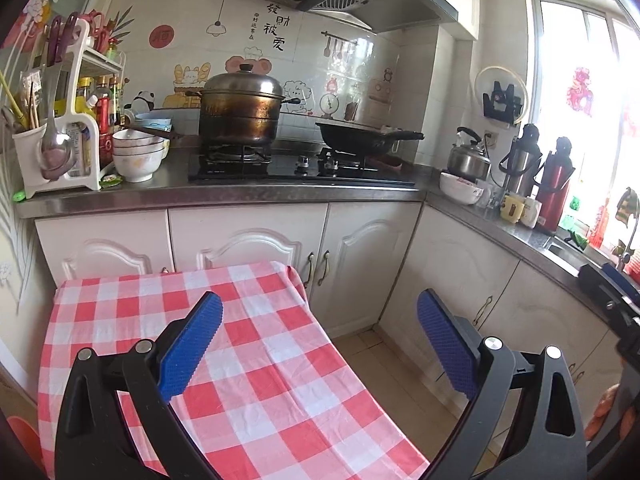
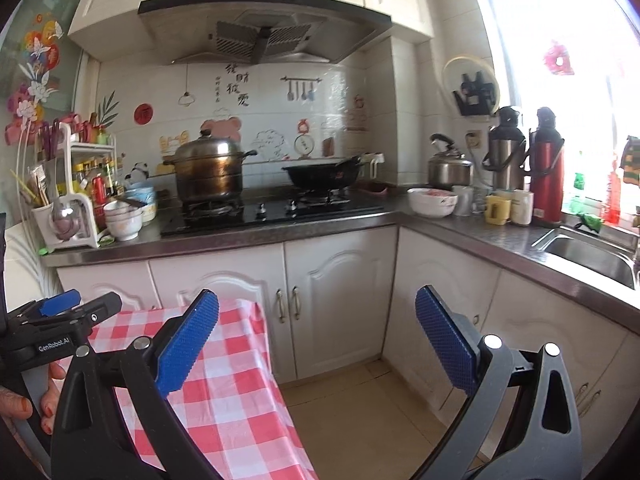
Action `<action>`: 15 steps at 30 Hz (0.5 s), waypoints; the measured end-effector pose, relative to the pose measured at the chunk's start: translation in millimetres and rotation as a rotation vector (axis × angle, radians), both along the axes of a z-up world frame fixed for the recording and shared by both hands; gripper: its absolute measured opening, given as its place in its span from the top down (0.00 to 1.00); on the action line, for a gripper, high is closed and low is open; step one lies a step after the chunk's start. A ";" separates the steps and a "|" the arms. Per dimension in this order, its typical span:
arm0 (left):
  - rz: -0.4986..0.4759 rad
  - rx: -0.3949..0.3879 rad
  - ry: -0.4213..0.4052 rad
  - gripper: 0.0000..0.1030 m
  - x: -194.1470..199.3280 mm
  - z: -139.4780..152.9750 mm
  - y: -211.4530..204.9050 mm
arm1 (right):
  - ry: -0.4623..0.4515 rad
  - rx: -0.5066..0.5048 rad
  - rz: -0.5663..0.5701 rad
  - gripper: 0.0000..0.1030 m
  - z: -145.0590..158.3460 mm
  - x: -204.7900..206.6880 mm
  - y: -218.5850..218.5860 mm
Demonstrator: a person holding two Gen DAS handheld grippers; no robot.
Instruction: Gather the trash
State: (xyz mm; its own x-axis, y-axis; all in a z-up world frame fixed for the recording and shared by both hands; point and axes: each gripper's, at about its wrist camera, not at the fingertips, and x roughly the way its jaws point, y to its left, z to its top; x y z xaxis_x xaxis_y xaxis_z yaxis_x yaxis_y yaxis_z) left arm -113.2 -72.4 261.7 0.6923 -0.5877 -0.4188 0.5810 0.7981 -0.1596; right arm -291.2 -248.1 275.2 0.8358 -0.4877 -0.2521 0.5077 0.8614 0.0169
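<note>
Left gripper (image 1: 320, 344): fingers released, spread wide, gripping nothing; it hangs over the right edge of the checked cloth.
Right gripper (image 2: 318, 344): fingers likewise released and bare; its left finger (image 2: 188, 344) is above the cloth's corner, the right one above the floor.
Surface: a small table under a red-and-white checked cloth (image 1: 248, 360), set against the white cabinet doors (image 1: 248, 240).
Trash: no piece can be made out on the cloth or between either pair of fingers; a small green wrapper (image 1: 110, 180) lies on the steel counter (image 1: 240, 194) beside the stacked bowls (image 1: 138, 156), well apart from both grippers.
Hand: a hand (image 2: 48, 400) grips the left gripper's handle at the right-wrist view's left edge.
</note>
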 end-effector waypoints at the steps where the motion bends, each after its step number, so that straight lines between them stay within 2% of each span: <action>1: 0.006 0.006 -0.005 0.06 -0.9 1.0 -0.1 | -0.005 -0.003 -0.007 0.04 0.8 -3.4 0.5; 10: 0.124 0.017 -0.127 0.06 -24.2 23.9 15.5 | -0.052 -0.006 -0.001 0.04 10.9 -23.2 14.6; 15: 0.169 0.010 -0.162 0.06 -34.7 31.8 23.6 | -0.090 -0.020 0.025 0.04 19.4 -32.5 26.0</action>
